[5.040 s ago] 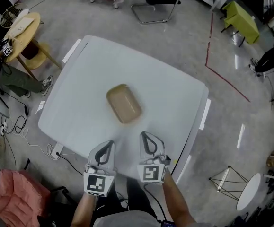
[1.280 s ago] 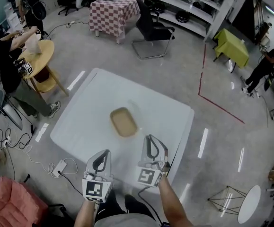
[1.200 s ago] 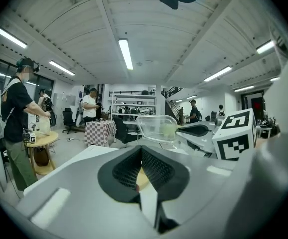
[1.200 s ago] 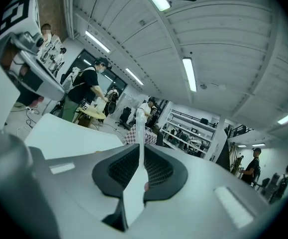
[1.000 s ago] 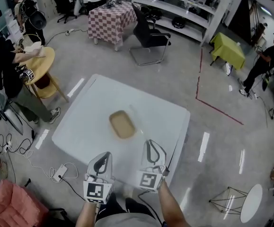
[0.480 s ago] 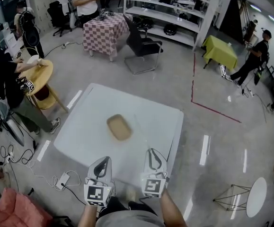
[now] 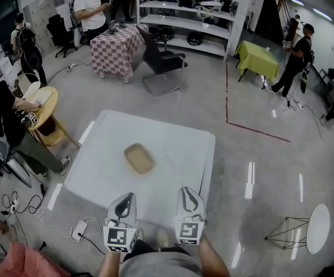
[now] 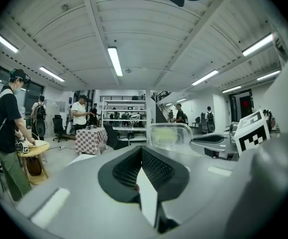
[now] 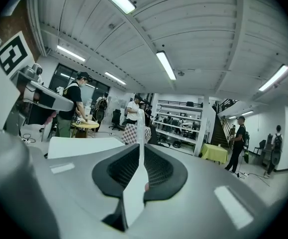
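A: Progress?
B: Nothing is being gripped: left claw (image 7: 126, 199) and right claw (image 7: 190, 194) are hovering closed and empty over the table (image 7: 94, 175) edge; tan tray (image 7: 139, 158) is sitting untouched mid-table.

- The container (image 7: 139, 158) lay on the table (image 7: 181, 146), near its middle.
- Left gripper (image 7: 126, 198) and right gripper (image 7: 190, 196) stood side by side at its near edge.
- A chair (image 7: 161, 62) stood behind.
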Motion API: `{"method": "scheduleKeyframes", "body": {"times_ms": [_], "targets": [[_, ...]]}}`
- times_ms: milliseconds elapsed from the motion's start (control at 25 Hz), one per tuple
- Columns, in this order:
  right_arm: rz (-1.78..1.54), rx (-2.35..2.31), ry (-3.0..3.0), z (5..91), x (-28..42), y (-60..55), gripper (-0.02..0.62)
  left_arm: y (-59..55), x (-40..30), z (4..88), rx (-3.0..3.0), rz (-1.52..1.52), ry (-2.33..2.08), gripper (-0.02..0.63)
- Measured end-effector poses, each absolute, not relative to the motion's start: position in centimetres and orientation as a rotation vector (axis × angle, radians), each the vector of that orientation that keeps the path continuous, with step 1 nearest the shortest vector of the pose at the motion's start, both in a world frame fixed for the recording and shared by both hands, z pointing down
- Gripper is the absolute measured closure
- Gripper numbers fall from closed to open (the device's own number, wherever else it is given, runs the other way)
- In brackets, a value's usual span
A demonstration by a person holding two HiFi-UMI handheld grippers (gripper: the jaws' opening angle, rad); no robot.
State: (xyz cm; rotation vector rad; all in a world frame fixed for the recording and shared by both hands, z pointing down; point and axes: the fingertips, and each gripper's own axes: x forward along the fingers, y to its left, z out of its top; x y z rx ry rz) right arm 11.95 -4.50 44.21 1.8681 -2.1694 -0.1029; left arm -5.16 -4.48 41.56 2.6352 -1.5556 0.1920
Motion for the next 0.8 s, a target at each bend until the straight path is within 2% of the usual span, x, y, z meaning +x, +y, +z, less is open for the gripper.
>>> {"method": "scheduleKeyframes", "body": {"times_ms": [800], "targets": [[-0.042, 1.955, -2.125, 44.1, 16.1, -2.3, 0.561, -3.7, -1.3, 42.9, 2.689, 0.237, -1.43, 0.594]]}}
